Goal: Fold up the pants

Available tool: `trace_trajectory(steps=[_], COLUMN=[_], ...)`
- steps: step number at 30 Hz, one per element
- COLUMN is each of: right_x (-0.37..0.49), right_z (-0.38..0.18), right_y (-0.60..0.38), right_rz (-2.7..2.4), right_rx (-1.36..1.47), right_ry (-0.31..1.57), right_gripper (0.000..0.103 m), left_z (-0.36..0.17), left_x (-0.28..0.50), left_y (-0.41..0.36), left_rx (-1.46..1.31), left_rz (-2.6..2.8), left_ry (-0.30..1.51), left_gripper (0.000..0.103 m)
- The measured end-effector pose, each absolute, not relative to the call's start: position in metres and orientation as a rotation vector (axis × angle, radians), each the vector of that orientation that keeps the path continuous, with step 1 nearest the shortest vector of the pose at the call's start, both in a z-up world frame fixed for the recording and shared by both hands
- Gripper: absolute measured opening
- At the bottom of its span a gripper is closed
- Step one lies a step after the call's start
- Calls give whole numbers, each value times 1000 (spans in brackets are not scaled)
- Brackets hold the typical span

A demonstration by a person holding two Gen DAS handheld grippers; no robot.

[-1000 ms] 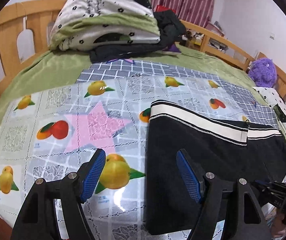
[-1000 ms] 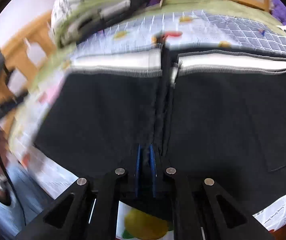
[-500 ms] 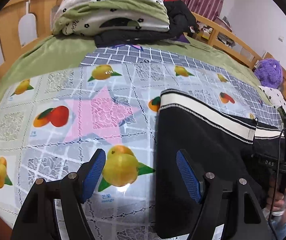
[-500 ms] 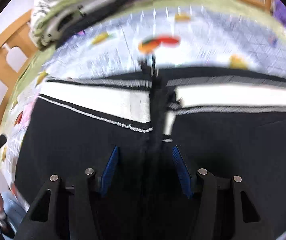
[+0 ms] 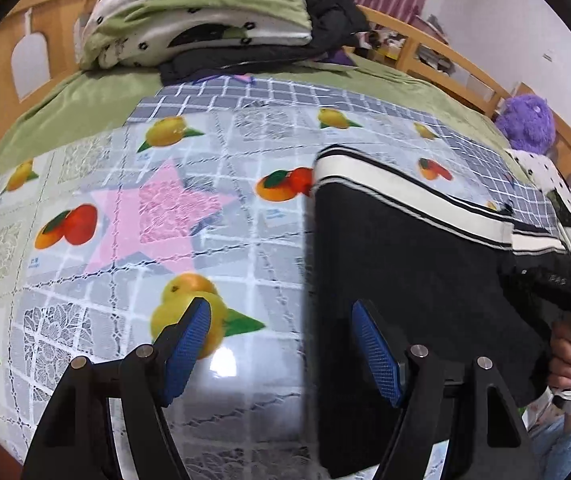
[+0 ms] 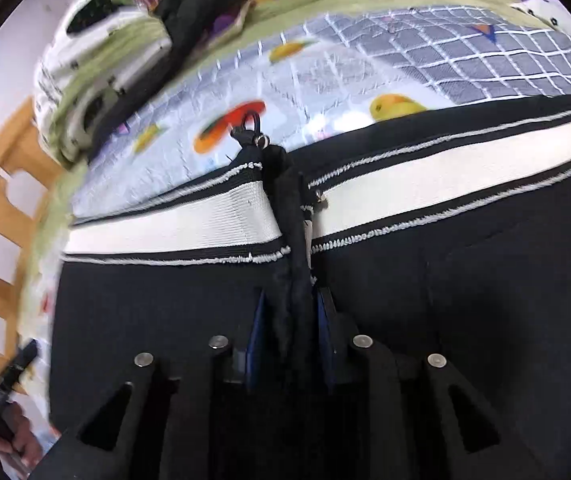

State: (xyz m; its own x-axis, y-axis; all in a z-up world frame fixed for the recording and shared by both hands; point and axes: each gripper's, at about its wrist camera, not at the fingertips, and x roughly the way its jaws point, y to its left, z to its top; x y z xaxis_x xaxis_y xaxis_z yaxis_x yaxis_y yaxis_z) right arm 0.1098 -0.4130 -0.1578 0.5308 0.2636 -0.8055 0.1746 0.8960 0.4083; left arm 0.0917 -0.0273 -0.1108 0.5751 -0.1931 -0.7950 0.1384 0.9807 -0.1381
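Left wrist view: the pants [image 5: 413, 264] fill the lower right, their straight left edge bordering bare fruit-print tablecloth [image 5: 133, 216] across the left half. Their bottom is cut off behind the left gripper [image 5: 281, 344], which is spread wide, holding nothing.

Right wrist view: the picture's left side is blurred. The right gripper [image 6: 291, 320] is clamped on the pants' [image 6: 157, 312] bunched centre ridge below the white waistband [image 6: 189, 228].

A wooden-railed bed [image 5: 437, 46] with a green sheet [image 5: 65, 108] carries a fruit-print cloth [image 5: 213, 208]. Black pants [image 5: 417, 264] lie on the cloth's right part. Behind the cloth sits folded bedding [image 5: 201, 12]; right of it, a purple plush [image 5: 527, 122].
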Motion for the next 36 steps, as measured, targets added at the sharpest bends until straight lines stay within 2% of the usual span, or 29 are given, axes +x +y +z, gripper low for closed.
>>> trace_trajectory(steps=[2, 6, 8, 9, 11, 13, 17, 21, 31, 36], right_x=[91, 54, 50, 53, 46, 37, 16, -19, -79, -97], right_z=[-147, -148, -163, -171, -167, -166, -155, -136, -107, -123], right_y=[-412, -401, -390, -379, -360, -368, -399, -430, -483, -500], right_rz=[93, 105, 97, 71, 82, 108, 182, 139, -116, -138], right_rx=[480, 443, 364, 264, 94, 153, 287, 301, 362, 416], right_ry=[1004, 1020, 1073, 1075, 1044, 1058, 1022, 886, 830, 825], right_gripper=[33, 48, 41, 32, 28, 28, 32, 47, 47, 47], left_z=[-105, -112, -129, -141, -156, -152, -141, -119, -70, -69], left_x=[84, 73, 72, 73, 70, 68, 69, 70, 39, 42], left_y=[-34, -51, -57, -61, -64, -63, -50, -40, -26, -26], left_rx=[-51, -31, -26, -18, -23, -38, -106, -85, -114, -144], left_rz=[-234, -284, -260, -235, -204, -204, -248, -213, -187, -189], left_ry=[921, 942, 998, 1046, 1063, 1064, 1051, 989, 898, 895], left_gripper=[72, 72, 72, 72, 72, 72, 71, 70, 69, 70])
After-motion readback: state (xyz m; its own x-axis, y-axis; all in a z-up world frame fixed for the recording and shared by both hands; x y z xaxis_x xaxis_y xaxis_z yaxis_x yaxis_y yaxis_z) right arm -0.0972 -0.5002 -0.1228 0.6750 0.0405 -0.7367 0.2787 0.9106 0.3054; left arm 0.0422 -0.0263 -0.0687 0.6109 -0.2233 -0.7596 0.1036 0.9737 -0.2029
